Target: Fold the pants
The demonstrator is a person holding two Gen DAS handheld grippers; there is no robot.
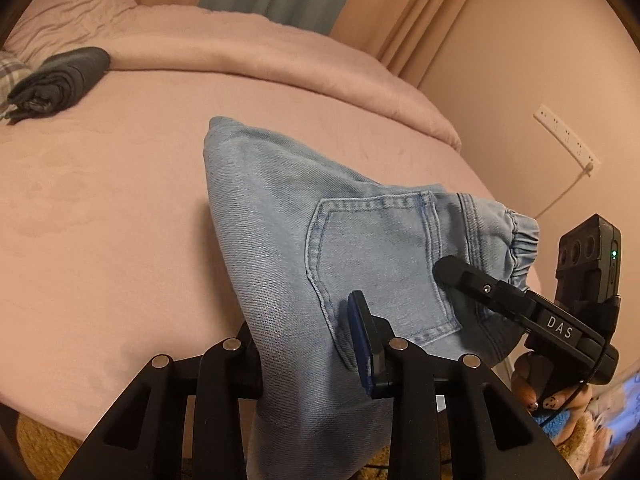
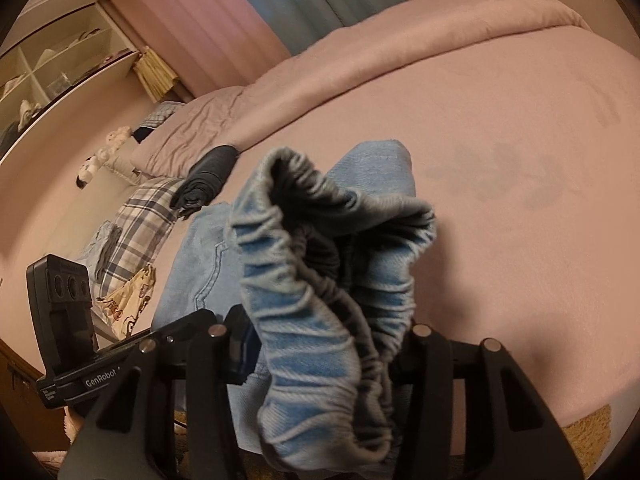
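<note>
- My left gripper (image 1: 320, 344) is clamped on a fold of the light blue denim pants (image 1: 288, 240); the cloth passes between its two fingers at the bottom of my left wrist view.
- From that grip the pants rise away from me, back pocket (image 1: 380, 264) facing up, their far end resting on the pink bed (image 1: 120, 208).
- My right gripper (image 2: 320, 344) pinches the gathered elastic waistband (image 2: 320, 320), which bunches between its fingers and fills the middle of the right wrist view.
- In the left view, the right gripper (image 1: 448, 272) reaches in from the right, its fingertip against the denim beside the pocket.
- A dark folded garment (image 1: 60, 80) lies on the bed, well apart from the pants, near a plaid pillow (image 2: 140, 224).
</note>
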